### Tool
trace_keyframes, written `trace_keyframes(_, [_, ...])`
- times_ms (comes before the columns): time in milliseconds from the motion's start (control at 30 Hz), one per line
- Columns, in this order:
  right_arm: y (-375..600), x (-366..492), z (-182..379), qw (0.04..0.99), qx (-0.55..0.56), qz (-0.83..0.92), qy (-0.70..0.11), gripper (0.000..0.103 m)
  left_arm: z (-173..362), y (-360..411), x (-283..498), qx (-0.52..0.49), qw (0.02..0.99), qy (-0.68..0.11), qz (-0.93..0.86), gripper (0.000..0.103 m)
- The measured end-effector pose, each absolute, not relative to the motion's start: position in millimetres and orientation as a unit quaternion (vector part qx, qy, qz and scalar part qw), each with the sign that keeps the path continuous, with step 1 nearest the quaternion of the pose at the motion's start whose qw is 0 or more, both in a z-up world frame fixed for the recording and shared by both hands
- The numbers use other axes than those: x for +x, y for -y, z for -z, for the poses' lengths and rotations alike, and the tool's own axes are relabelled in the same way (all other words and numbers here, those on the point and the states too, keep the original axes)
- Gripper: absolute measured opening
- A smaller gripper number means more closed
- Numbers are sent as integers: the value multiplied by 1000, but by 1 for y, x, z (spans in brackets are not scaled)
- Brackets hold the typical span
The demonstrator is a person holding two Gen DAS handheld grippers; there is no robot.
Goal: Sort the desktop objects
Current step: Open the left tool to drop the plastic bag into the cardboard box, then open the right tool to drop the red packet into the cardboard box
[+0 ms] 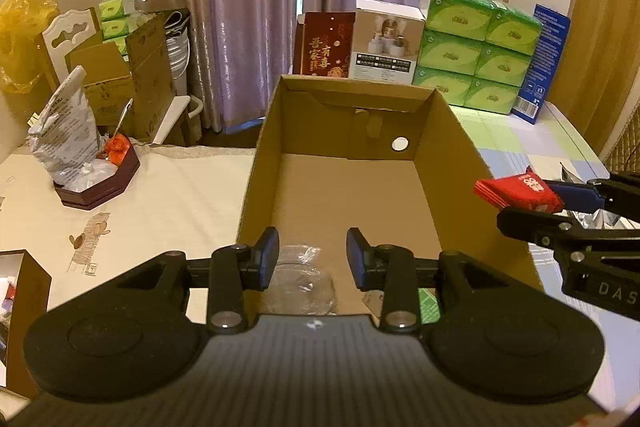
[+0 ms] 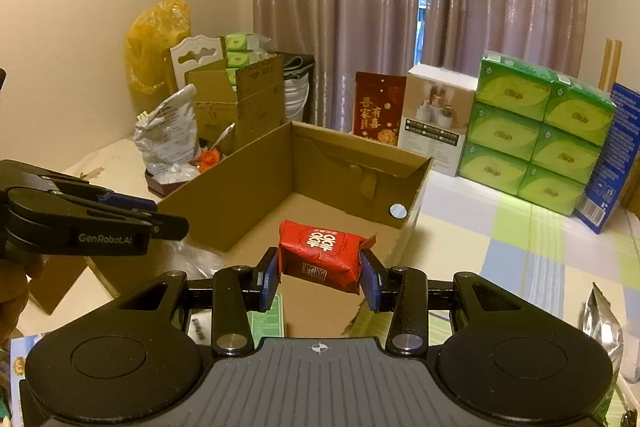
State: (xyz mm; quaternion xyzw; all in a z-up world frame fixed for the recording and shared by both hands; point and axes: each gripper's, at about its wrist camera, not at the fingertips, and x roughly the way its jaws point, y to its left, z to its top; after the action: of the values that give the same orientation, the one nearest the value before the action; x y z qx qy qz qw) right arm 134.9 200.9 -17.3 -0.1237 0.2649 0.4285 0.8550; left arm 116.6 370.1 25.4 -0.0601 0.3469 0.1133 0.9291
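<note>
An open cardboard box (image 1: 452, 163) stands on the table right in front of me, its floor mostly bare. My left gripper (image 1: 313, 261) hovers over the box's near end with its blue pads apart. A crumpled clear plastic bag (image 1: 304, 283) lies below the gap, and neither pad presses on it. My right gripper (image 2: 320, 275) is shut on a red wrapped packet (image 2: 320, 255) with white characters, held just above the near right part of the box (image 2: 240, 199). The left wrist view shows that packet (image 1: 516, 191) at the box's right rim.
Green tissue packs (image 1: 476, 51), a white carton and a red gift box (image 1: 326, 45) line the far edge. A dark tray (image 1: 96, 187) with bags sits at left. A silver foil pouch (image 2: 600, 327) lies on the checked cloth at right.
</note>
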Motion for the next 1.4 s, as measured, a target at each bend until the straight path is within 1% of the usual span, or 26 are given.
trace_keyframes(167, [-206,135,17,850,-115,-438,-269,39,-31,-376,112,-69,931,-336,-120,32])
trace_keyframes(200, [-207,136,17,849,-111,-440,-269,41,-32,-377,111,-70,932,-335,-122,33])
trace_keyframes(233, [-208,136,17,847,-105,-446,-271,46,-33,-378,110,-70,932,-333,-123,33])
trace_keyframes(267, [-209,137,16,843,-98,-453,-274,67,-34,-378,109,-70,932,-333,-123,33])
trace_keyframes(300, [-208,138,15,842,-89,-456,-274,83,-35,-379,108,-70,932,-332,-124,33])
trace_keyframes(333, [-208,138,14,845,-84,-455,-270,85,-35,-379,107,-70,933,-332,-124,34])
trace_keyframes(400, [-205,138,12,848,-80,-452,-265,85,-35,-379,104,-70,932,-332,-125,35])
trace_keyframes(467, [-201,140,11,849,-79,-448,-267,85,-35,-378,101,-69,932,-332,-125,39])
trace_keyframes(633, [-182,144,8,857,-73,-432,-269,85,-34,-377,95,-74,932,-332,-125,42])
trace_keyframes(800, [-158,144,1,865,-64,-417,-272,85,-38,-368,87,-75,933,-329,-124,48])
trace_keyframes(900, [-143,140,-3,869,-62,-409,-273,85,-42,-360,82,-70,934,-329,-124,56])
trace_keyframes(933, [-138,139,-4,870,-62,-406,-273,85,-45,-356,80,-67,934,-327,-125,60])
trace_keyframes(1100, [-112,129,-11,876,-56,-393,-274,85,-59,-338,69,-59,938,-319,-119,72])
trace_keyframes(1133, [-106,127,-12,877,-55,-391,-274,85,-62,-334,67,-56,939,-318,-119,76])
trace_keyframes(1200, [-96,122,-15,879,-55,-387,-273,85,-69,-326,64,-52,941,-315,-115,77])
trace_keyframes(1400, [-67,113,-22,885,-51,-376,-271,88,-82,-299,52,-44,945,-307,-105,88])
